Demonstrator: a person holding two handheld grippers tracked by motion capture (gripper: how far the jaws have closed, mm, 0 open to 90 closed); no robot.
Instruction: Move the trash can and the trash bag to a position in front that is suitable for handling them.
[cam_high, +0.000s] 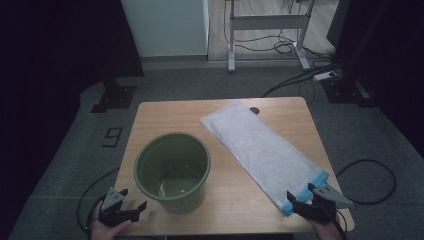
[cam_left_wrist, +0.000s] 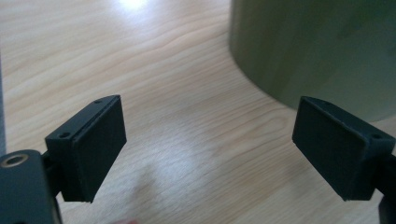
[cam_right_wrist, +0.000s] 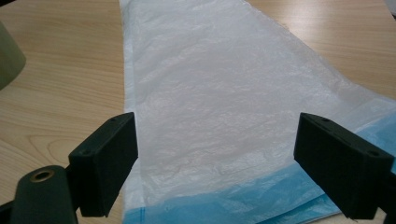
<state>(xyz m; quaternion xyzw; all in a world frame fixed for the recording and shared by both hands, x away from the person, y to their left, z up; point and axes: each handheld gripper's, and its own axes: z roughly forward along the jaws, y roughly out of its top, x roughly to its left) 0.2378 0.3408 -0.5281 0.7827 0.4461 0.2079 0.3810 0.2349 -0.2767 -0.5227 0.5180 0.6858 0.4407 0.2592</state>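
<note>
A green bin (cam_high: 173, 171) stands upright on the wooden table (cam_high: 155, 116), left of centre, with nothing in it that I can make out. A flat white plastic bag (cam_high: 260, 150) with a blue end lies diagonally to its right. My left gripper (cam_high: 131, 205) is open at the front left edge, a little left of the bin; the bin's wall (cam_left_wrist: 317, 51) rises beyond its right jaw. My right gripper (cam_high: 300, 193) is open at the front right, its jaws on either side of the bag's blue end (cam_right_wrist: 219, 205) with nothing pinched.
A small dark spot (cam_high: 255, 110) marks the table's far side. Cables (cam_high: 295, 80) run over the grey floor behind, near a white desk frame (cam_high: 267, 22). A black stand base (cam_high: 114, 97) sits at the back left.
</note>
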